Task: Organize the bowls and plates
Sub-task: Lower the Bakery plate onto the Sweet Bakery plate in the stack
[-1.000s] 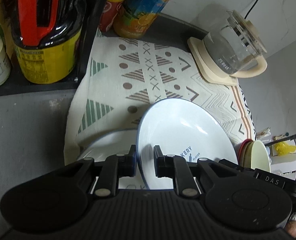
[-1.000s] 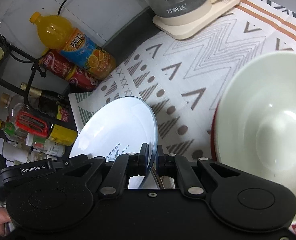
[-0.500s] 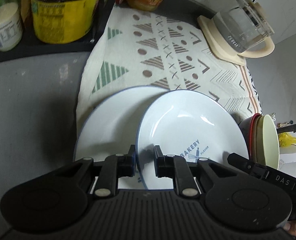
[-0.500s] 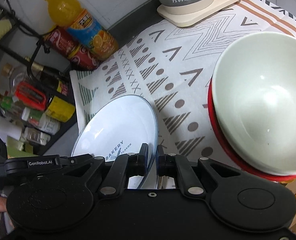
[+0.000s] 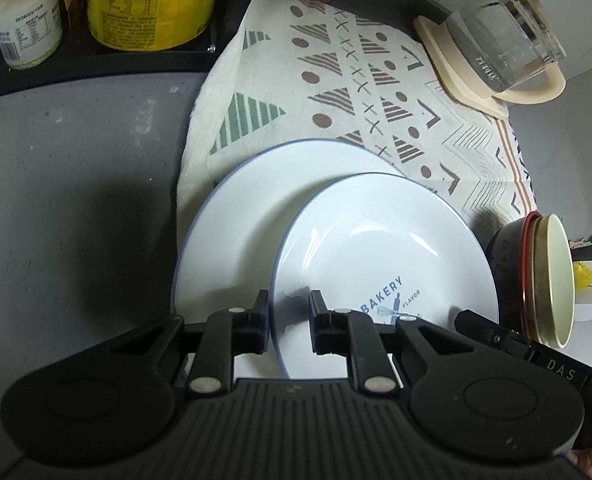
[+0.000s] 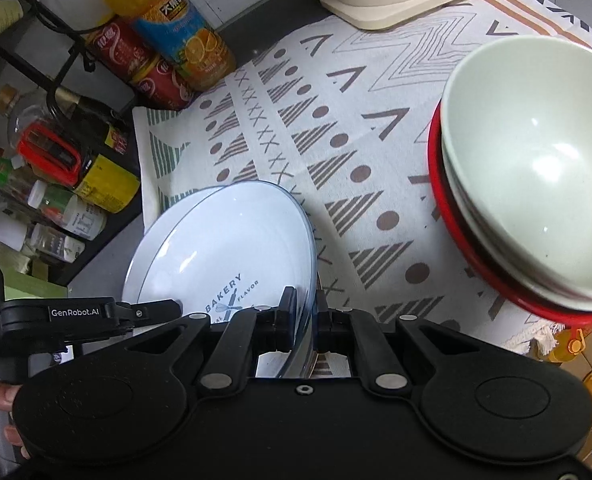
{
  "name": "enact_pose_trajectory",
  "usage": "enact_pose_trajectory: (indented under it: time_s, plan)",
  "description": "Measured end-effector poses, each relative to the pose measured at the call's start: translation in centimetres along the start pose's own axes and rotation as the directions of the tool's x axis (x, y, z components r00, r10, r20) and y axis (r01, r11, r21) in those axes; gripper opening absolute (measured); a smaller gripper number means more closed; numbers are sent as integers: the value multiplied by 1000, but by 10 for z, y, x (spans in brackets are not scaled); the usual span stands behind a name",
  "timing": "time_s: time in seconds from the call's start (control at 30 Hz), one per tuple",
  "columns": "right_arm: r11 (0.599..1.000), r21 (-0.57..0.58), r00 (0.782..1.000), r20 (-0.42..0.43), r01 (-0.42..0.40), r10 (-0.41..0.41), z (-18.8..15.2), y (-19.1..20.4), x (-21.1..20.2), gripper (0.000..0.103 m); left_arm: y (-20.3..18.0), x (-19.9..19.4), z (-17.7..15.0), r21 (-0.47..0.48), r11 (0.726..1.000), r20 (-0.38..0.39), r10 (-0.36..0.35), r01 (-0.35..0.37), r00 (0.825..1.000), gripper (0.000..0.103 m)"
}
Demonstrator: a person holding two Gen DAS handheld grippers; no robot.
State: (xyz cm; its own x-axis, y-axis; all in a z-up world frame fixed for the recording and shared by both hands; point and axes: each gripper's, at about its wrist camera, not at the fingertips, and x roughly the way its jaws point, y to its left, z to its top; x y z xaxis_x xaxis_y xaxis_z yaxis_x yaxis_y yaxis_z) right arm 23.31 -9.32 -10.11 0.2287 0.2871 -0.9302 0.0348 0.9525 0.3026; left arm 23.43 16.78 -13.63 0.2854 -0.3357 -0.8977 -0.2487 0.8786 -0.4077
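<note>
A white plate with a blue rim and the word BAKERY [image 5: 376, 248] is held tilted over a second, larger white plate [image 5: 239, 224] that lies on the patterned cloth. My left gripper [image 5: 287, 308] is shut on the BAKERY plate's near rim. My right gripper [image 6: 304, 306] is shut on the same plate [image 6: 231, 248] at its other edge. A stack of bowls [image 6: 528, 184], pale green on top and red below, stands on the cloth to the right; it also shows in the left wrist view [image 5: 544, 276].
A glass kettle on a cream base [image 5: 496, 52] stands at the cloth's far corner. An orange drink bottle [image 6: 167, 20] and red cans [image 6: 135, 64] stand at the back. A black rack with jars and bottles [image 6: 55, 184] is on the left, on the grey counter [image 5: 75, 184].
Both grippers have carried the BAKERY plate back and down toward the lower plate, which shows more fully now. The bowl stack sits farther from the right gripper.
</note>
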Motion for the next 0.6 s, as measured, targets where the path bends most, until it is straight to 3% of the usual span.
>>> enact_pose_trajectory:
  time_s: [0.6]
  plan:
    - [999, 9, 999, 7, 49, -49, -7, 6, 12, 11, -1, 6, 4, 40, 998, -29, 51, -50, 998, 20]
